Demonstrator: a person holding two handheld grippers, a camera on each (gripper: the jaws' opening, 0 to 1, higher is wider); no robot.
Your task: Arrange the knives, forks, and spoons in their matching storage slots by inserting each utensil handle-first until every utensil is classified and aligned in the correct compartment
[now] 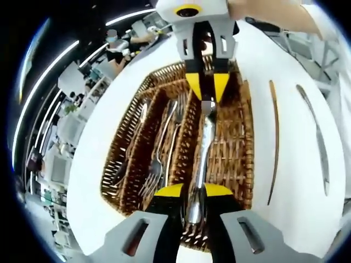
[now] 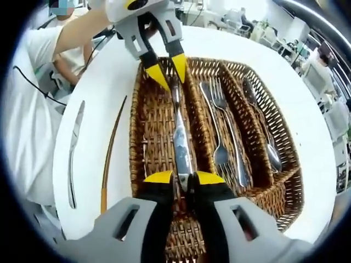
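A silver knife (image 1: pixel 204 143) (image 2: pixel 181 143) hangs lengthwise over the widest compartment of a wicker cutlery tray (image 1: pixel 111 167) (image 2: pixel 292 160). Each gripper has one end of it. My left gripper (image 1: pixel 194 192) is shut on the near end in the left gripper view, and it grips the far end (image 2: pixel 171 81) in the right gripper view. My right gripper (image 2: pixel 185 178) is shut on the opposite end, and it comes in from the top (image 1: pixel 207 94) in the left gripper view. Forks (image 1: pixel 159 159) (image 2: pixel 222 126) lie in the middle compartment. Spoons (image 1: pixel 141 116) (image 2: pixel 264 131) lie in the outer one.
The tray sits on a round white table (image 1: pixel 296 208) (image 2: pixel 321 181). Beside it on the table lie a thin gold-coloured knife (image 1: pixel 272 143) (image 2: pixel 112 150) and a silver knife (image 1: pixel 316 139) (image 2: pixel 74 153). A person in a white shirt (image 2: pixel 27 115) stands close by.
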